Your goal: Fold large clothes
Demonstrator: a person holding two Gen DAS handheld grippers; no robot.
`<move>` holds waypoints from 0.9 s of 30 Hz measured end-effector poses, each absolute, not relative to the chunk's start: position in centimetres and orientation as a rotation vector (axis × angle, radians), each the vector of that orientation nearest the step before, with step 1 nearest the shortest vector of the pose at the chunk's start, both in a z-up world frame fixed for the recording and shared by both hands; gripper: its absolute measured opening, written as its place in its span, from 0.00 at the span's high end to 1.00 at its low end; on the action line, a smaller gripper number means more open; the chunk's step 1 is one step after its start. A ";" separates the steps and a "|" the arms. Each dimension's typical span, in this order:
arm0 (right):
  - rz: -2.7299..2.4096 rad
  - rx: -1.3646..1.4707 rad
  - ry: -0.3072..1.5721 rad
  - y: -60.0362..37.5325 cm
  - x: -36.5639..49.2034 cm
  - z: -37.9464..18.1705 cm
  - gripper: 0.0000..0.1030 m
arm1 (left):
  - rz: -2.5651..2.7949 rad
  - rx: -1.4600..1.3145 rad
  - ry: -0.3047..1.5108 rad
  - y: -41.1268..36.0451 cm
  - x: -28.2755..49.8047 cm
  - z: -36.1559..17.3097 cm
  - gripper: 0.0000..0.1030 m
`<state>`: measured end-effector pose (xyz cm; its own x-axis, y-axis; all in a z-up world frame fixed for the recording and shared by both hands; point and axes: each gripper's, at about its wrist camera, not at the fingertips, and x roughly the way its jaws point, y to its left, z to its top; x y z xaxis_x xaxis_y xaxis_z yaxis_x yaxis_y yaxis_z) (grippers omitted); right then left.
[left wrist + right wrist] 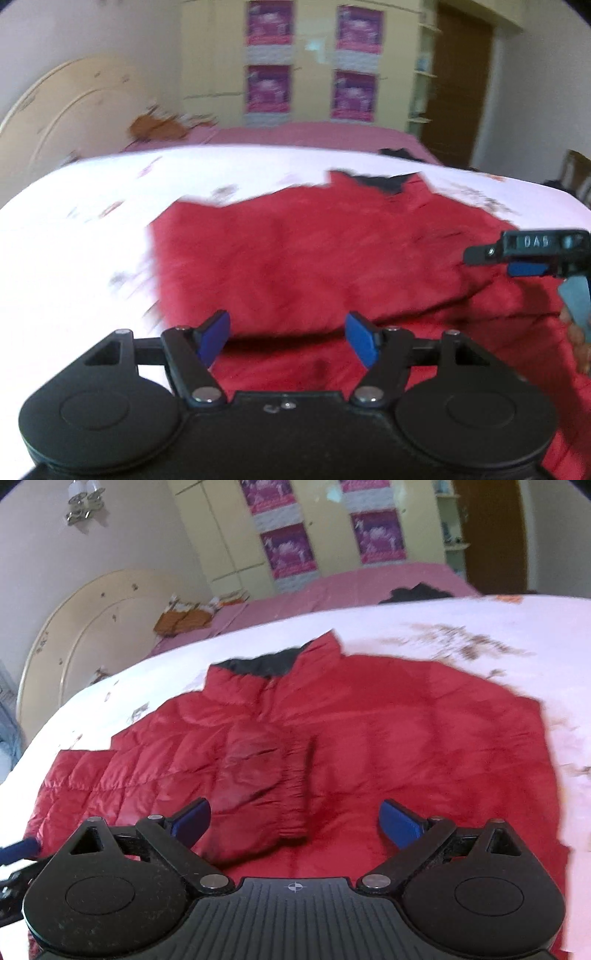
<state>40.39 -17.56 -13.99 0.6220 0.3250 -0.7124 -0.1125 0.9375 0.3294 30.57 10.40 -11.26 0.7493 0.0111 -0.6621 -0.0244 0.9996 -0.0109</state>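
Observation:
A red puffer jacket with a dark collar lining lies spread on a white floral sheet. One sleeve is folded across its chest. It also shows in the left wrist view. My right gripper is open and empty, low over the jacket's lower part, its jaws on either side of the folded sleeve's cuff. My left gripper is open and empty over the jacket's near edge. The right gripper also shows at the right edge of the left wrist view.
The white sheet covers the near surface. Behind it is a pink bed with a cream headboard, a brown bundle and a dark garment. A wardrobe with purple posters and a brown door stand beyond.

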 end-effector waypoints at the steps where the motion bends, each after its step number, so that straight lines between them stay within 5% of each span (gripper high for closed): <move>1: 0.262 0.261 0.880 -17.1 40.7 -14.3 0.20 | 0.041 -0.019 0.736 11.0 30.0 -11.5 0.34; 2: 0.266 0.250 0.897 -16.7 41.0 -14.6 0.49 | 0.063 -0.012 0.747 11.5 29.6 -11.9 0.34; 5: 0.267 0.226 0.905 -16.1 41.4 -14.8 0.61 | 0.123 -0.006 0.779 12.7 29.4 -12.9 0.35; 7: 0.289 0.234 0.894 -16.3 41.3 -14.3 0.82 | 0.146 -0.009 0.781 13.2 29.6 -13.2 0.35; 13: 0.203 0.250 0.729 -19.5 41.2 -9.5 0.82 | 0.163 0.066 0.747 12.6 32.5 -14.2 0.40; 19: 0.066 0.230 0.705 -24.8 40.1 -8.7 0.82 | 0.125 0.135 0.727 11.8 34.8 -14.9 0.55; 24: 0.005 0.259 0.794 -27.0 38.6 -11.7 0.82 | 0.124 0.181 0.736 11.6 35.6 -15.6 0.91; 27: -0.007 0.262 0.866 -27.0 38.2 -13.9 0.82 | 0.111 0.140 0.747 12.4 35.7 -16.1 0.94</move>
<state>38.24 -26.98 -13.94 0.6499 0.0999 -0.7535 0.1119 0.9679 0.2249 35.66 12.36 -16.11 0.7286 0.1502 -0.6682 -0.0507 0.9848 0.1661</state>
